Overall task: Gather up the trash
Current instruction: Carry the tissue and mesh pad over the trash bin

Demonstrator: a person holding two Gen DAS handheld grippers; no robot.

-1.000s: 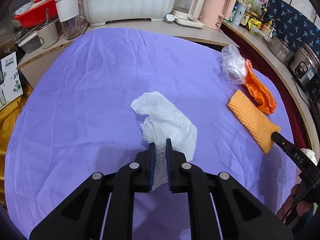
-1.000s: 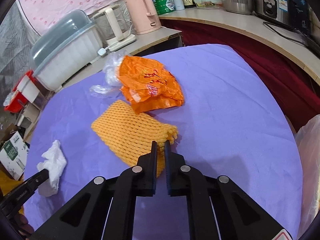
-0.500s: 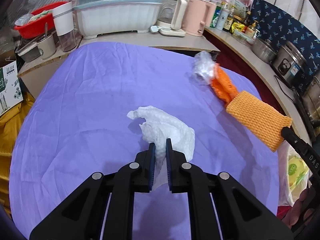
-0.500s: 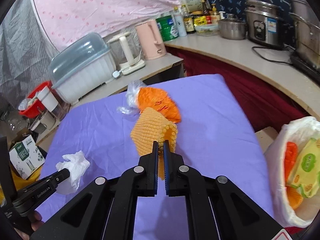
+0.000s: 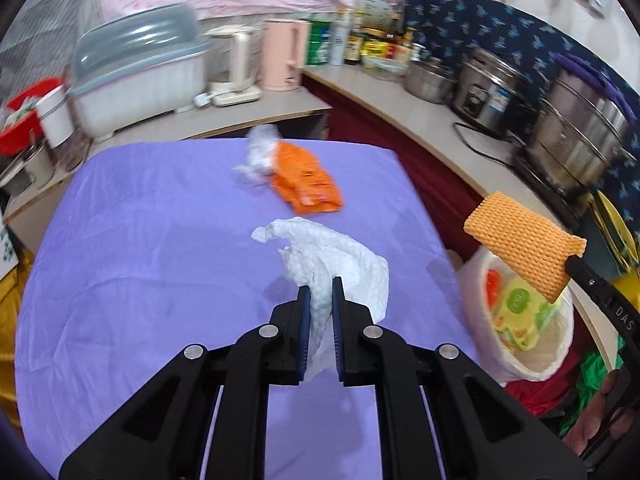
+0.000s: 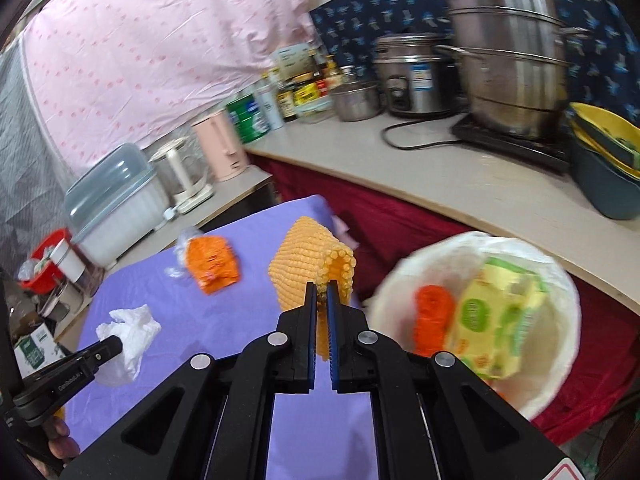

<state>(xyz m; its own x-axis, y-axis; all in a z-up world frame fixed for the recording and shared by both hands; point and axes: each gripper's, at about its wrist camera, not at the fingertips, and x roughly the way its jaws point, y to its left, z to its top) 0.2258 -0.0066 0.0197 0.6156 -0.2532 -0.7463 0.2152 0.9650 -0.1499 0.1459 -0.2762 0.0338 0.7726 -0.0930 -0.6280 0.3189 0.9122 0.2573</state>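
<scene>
My left gripper (image 5: pixel 319 286) is shut on a crumpled white paper towel (image 5: pixel 340 264) and holds it above the purple tablecloth (image 5: pixel 140 264). My right gripper (image 6: pixel 321 290) is shut on an orange foam net sleeve (image 6: pixel 306 266), lifted off the table beside the white-lined trash bin (image 6: pixel 560 280). In the left wrist view the sleeve (image 5: pixel 520 244) hangs over the bin (image 5: pixel 520 360). The bin holds a yellow-green wrapper (image 6: pixel 496 320) and orange scraps. An orange plastic bag (image 5: pixel 306 182) and a clear plastic bag (image 5: pixel 258 154) lie at the table's far edge.
A counter (image 6: pixel 460 184) curves behind the table and bin with steel pots (image 6: pixel 508 60), a rice cooker, bottles, a pink kettle (image 5: pixel 282 56) and a covered dish rack (image 5: pixel 140 76). A red bowl and jars stand at far left.
Both grippers rose and swung right with their loads. The foam sleeve left the table and now hangs by the bin, which has come into full view.
</scene>
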